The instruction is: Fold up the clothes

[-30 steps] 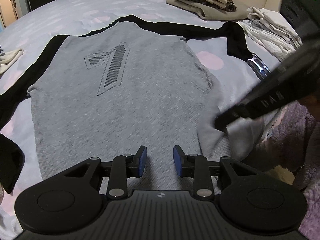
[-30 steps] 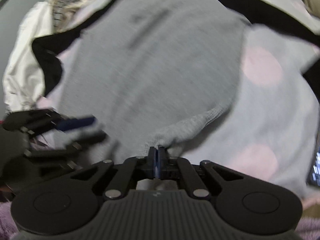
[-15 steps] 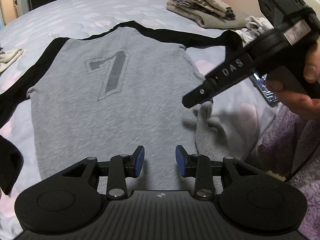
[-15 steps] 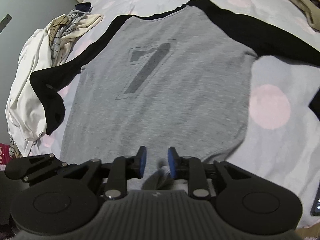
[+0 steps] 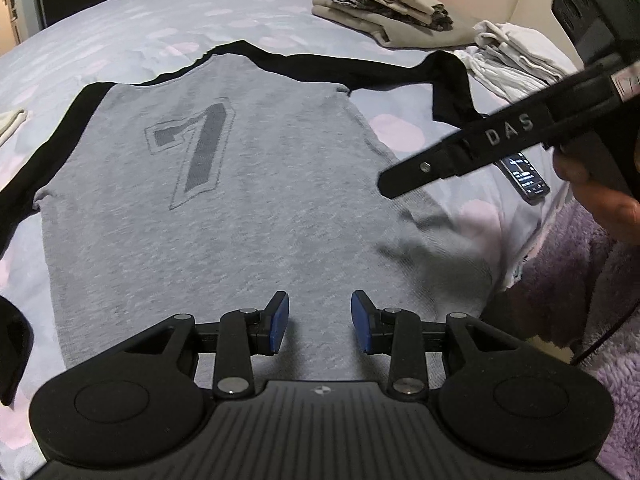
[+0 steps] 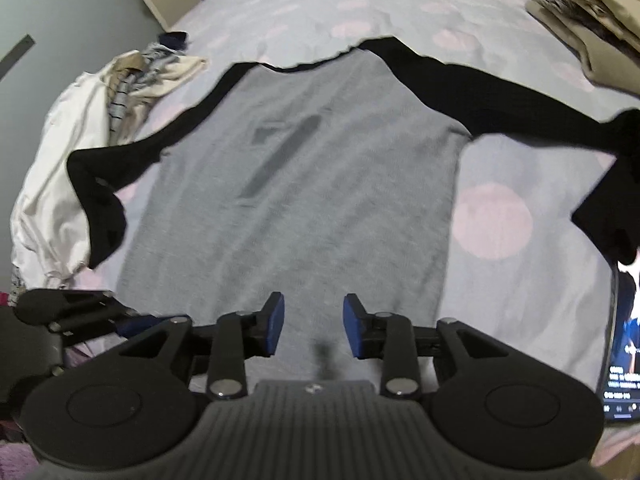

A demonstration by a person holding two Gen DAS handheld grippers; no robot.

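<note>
Grey shirt (image 5: pixel 224 208) with black sleeves lies flat on the bed (image 5: pixel 132 20), hem toward 6 o'clock. Left hand-held gripper (image 5: pixel 319 328) and right hand-held gripper (image 6: pixel 313 325) hover above the hem, both wide apart and empty.

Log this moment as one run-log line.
stage: shirt spread flat, unfolded | left claw: open, above hem | right claw: open, empty | grey shirt: back up on bed | phone: beside shirt
</note>
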